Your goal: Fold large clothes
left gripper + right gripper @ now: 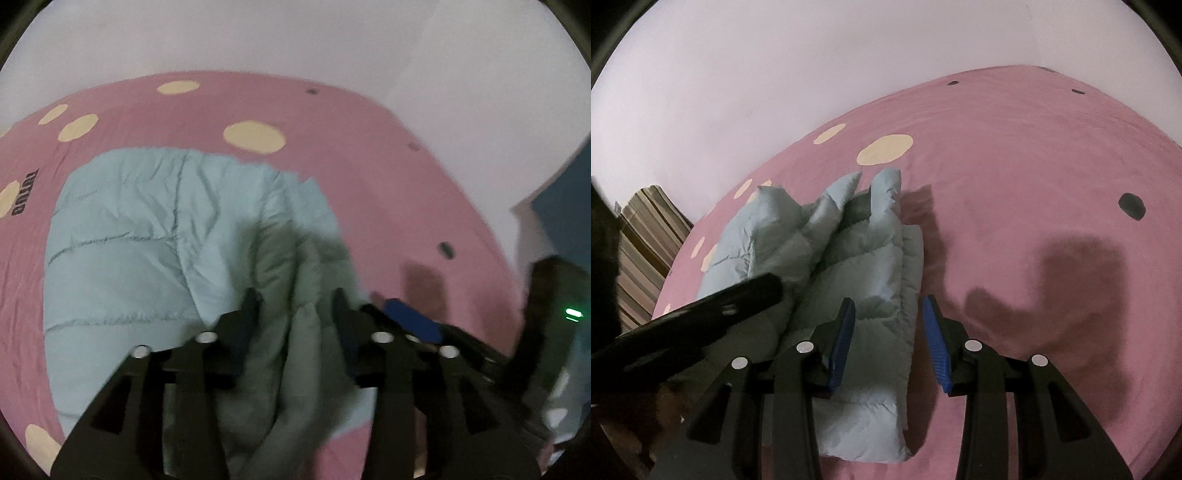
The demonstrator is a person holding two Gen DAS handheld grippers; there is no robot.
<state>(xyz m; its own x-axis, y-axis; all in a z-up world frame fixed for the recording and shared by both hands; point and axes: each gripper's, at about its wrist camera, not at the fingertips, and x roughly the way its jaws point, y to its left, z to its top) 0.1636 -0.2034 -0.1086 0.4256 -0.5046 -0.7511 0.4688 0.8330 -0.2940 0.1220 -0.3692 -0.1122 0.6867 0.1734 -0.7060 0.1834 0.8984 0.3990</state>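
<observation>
Pale blue quilted jacket [849, 266] lies part-folded mid-bed on the pink sheet [1034, 184]; left gripper [295, 306] and right gripper [888, 317] stand spread, gripping nothing; recommend pinching both layers squarely before folding.

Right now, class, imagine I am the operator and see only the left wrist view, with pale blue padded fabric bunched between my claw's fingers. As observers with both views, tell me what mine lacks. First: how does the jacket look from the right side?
Observer: The jacket is folded into a long stack of layers on the pink sheet.
Operator: Where is the right claw?
Observer: The right claw is open, with the stack's edge between its blue pads.
Operator: Anything beyond the bed?
Observer: Yes, a striped cloth lies past the bed's left edge.
</observation>
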